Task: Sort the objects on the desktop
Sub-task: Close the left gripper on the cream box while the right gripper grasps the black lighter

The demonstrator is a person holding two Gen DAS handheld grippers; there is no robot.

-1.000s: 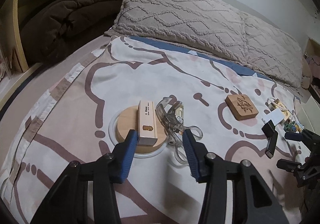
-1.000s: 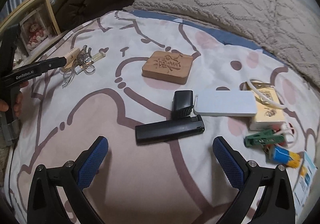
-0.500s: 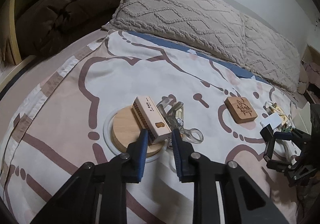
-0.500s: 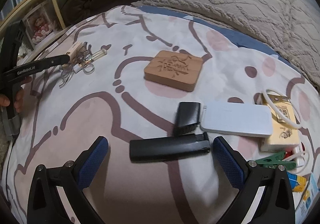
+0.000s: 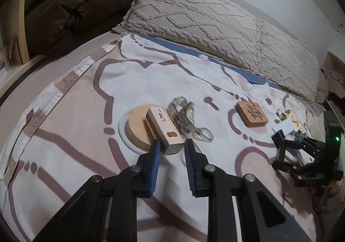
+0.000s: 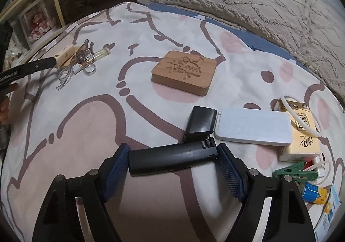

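My left gripper (image 5: pixel 170 149) is closed on the near end of a long pale wooden box (image 5: pixel 164 129), lifted and tilted over a round wooden disc (image 5: pixel 137 127). Clear scissors and a small vial (image 5: pixel 187 121) lie just right of it. My right gripper (image 6: pixel 172 155) has its fingers around both ends of a long black lighter-like bar (image 6: pixel 172 157) lying on the bed sheet. A small black case (image 6: pixel 201 121) and a white power bank (image 6: pixel 252 127) lie just beyond it. A carved wooden block (image 6: pixel 183 72) sits mid-bed.
A yellow carton with a white cord (image 6: pixel 301 129), a green clip (image 6: pixel 295 174) and small blue-yellow items (image 6: pixel 312 193) crowd the right. A large beige pillow (image 5: pixel 215 26) and a brown duvet (image 5: pixel 71 15) lie behind. A wooden shelf (image 6: pixel 38 15) stands at left.
My left gripper has narrowed onto the wooden box and lifted and turned it. My right gripper has moved forward and closed in around the black bar.
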